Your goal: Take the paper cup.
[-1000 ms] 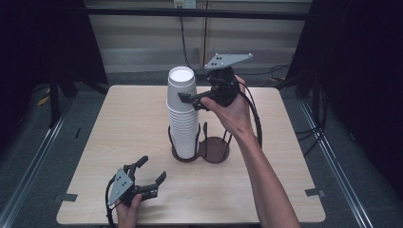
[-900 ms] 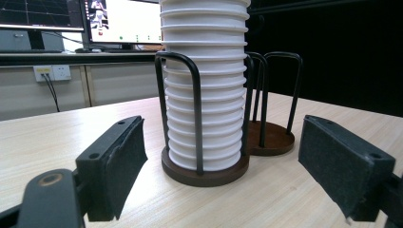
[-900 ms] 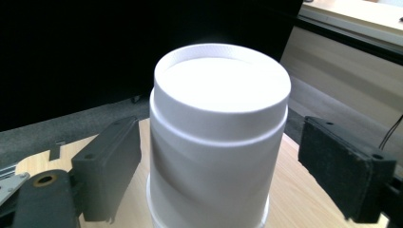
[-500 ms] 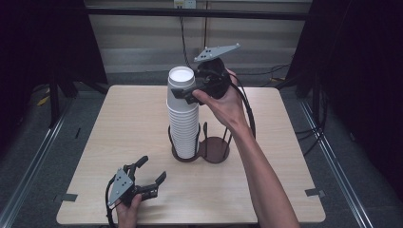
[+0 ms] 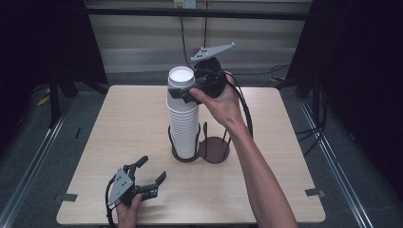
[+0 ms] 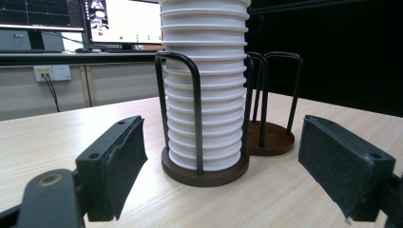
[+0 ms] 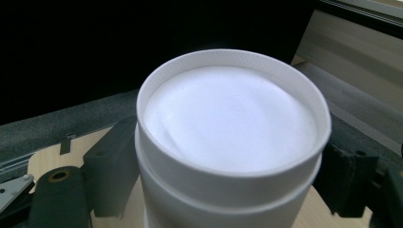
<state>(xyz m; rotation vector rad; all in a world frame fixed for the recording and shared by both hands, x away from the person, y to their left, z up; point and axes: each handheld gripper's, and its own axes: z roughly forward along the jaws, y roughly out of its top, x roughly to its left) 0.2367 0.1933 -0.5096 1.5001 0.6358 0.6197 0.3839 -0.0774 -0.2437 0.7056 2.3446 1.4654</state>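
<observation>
High view: the right gripper (image 5: 183,91) has come in from the right side of the stack of white paper cups (image 5: 183,121) and now sits at its top, a little higher than a second ago, with its black fingers (image 5: 173,91) on either side of the top cup (image 5: 182,80). Right gripper view has that cup (image 7: 233,137) between the two fingers (image 7: 111,166), which look pressed against its wall just under the rim, so I judge them clamped on it. The cup is not yet clear of the one beneath, so the lift-off seems to be only starting.

The stack stands in the left ring of a dark two-ring cup holder (image 5: 199,151) near the middle of the bench (image 5: 119,123); the right ring (image 5: 215,148) is bare. That suggests the cup is meant to go there.

The left gripper (image 5: 149,178) rests at the near left of the bench, unmoved, its fingers (image 6: 119,161) apart and holding nothing, pointed at the holder's base (image 6: 204,173).
</observation>
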